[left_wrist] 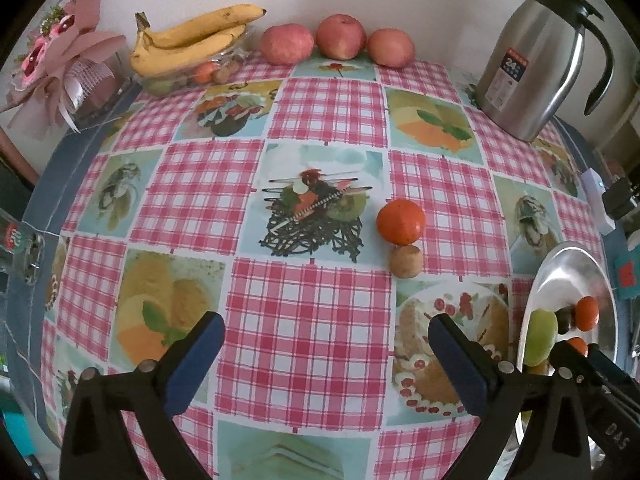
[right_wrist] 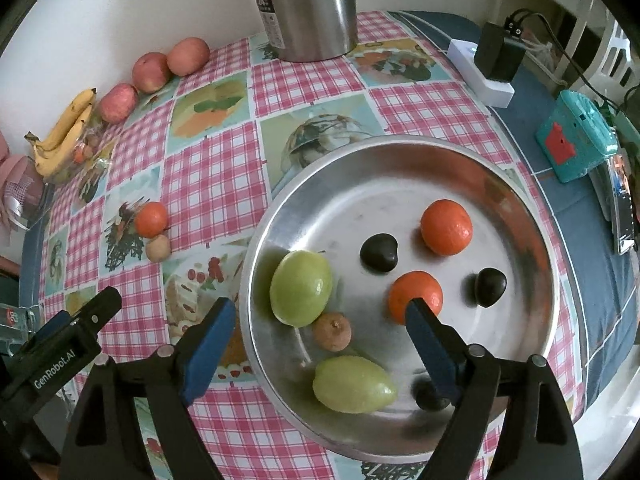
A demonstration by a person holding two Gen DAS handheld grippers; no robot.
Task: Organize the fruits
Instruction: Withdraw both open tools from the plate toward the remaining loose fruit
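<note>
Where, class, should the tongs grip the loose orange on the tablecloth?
Grip the orange across its widest middle, coming from above. It is round, and a small brown fruit touches its near side, so close the fingers on its free left and right flanks.

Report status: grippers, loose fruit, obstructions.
Left gripper open, empty. Right gripper open over metal plate. Orange and small brown fruit on tablecloth, touching. Path unobstructed.
</note>
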